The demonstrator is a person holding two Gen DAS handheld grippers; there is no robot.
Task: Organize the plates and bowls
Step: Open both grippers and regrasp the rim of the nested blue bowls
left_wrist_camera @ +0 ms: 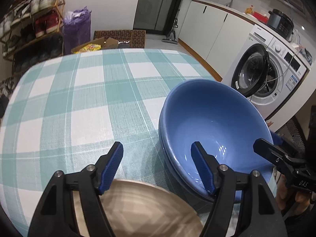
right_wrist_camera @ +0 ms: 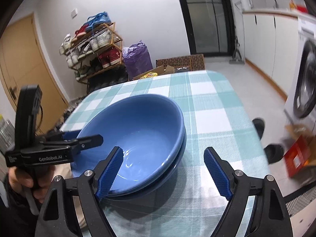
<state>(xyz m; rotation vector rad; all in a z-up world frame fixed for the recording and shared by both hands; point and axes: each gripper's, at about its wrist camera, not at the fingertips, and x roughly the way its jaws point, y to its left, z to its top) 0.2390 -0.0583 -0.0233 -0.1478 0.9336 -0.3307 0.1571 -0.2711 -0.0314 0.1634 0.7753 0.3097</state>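
Two blue bowls are nested on the checked tablecloth [left_wrist_camera: 79,98]: the upper bowl [left_wrist_camera: 213,122] [right_wrist_camera: 142,122] sits in the lower bowl [left_wrist_camera: 169,158] [right_wrist_camera: 178,158]. My left gripper [left_wrist_camera: 157,146] [right_wrist_camera: 86,135] is open and straddles the stack's left rim, one finger over the hollow and one outside, neither pad pressing. My right gripper [right_wrist_camera: 164,151] [left_wrist_camera: 266,140] is open and straddles the right rim the same way. A beige plate [left_wrist_camera: 138,207] lies under my left gripper, beside the bowls and partly hidden by the fingers.
A washing machine [left_wrist_camera: 266,75] with its door open stands right of the table. Beyond the far table edge are a shoe rack [right_wrist_camera: 92,47], a purple bag [right_wrist_camera: 138,59] and a cardboard box [left_wrist_camera: 94,46]. A red box [right_wrist_camera: 296,158] and dark slippers [right_wrist_camera: 258,126] lie on the floor.
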